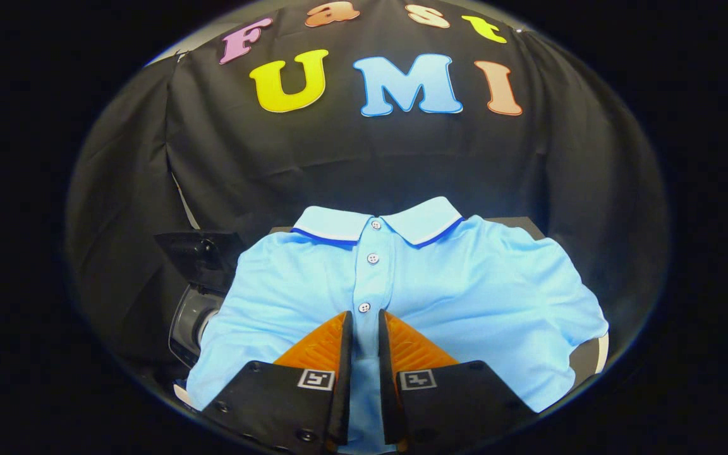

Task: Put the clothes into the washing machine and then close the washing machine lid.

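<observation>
A smooth light-blue polo shirt (465, 284) with white-edged collar lies spread flat on a dark surface (519, 222). The hand-held gripper (364, 325) pinches its buttoned placket between nearly closed fingers. A grey, rounded machine part (190, 319) sits beside the shirt.

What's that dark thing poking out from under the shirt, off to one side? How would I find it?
Start at the light blue polo shirt with the white collar, spread flat before the black cloth wall. The gripper pinches a fold of the shirt's button strip. Left of the fingers, past the shirt's edge, sits the dark grey rounded machine part, the one hard, curved thing beside soft fabric.
</observation>
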Motion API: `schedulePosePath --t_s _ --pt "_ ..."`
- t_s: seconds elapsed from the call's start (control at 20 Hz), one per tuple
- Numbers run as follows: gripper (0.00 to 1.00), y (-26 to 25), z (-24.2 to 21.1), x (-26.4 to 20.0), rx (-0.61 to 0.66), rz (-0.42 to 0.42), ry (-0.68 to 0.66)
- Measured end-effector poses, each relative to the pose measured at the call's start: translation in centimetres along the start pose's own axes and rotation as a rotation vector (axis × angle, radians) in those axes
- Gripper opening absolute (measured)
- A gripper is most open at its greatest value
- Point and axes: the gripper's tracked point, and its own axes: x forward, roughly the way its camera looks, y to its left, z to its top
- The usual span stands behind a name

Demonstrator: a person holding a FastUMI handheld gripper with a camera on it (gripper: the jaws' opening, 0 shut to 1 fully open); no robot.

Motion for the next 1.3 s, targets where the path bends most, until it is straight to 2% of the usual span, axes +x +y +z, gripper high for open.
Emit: schedulePosePath --t_s 0.05,0.1,0.15,0.3,0.55,0.8,1.3 --pt "0.23 0.2 0.1 0.0 -0.021 0.013 -0.009" --pt "0.23 0.4 0.3 -0.1 0.022 0.000 -0.017" --pt "0.02 -0.1 0.1 -0.2 0.013 0.009 -0.019" --pt "0.02 0.3 1.0 -0.7 0.032 0.016 -0.058" --pt "0.01 1.8 4.3 -2.6 0.071 0.093 -0.168" --pt "0.01 5.3 6.9 -4.5 0.129 0.211 -0.262" --pt "0.01 13.1 9.3 -6.2 0.115 0.371 -0.307"
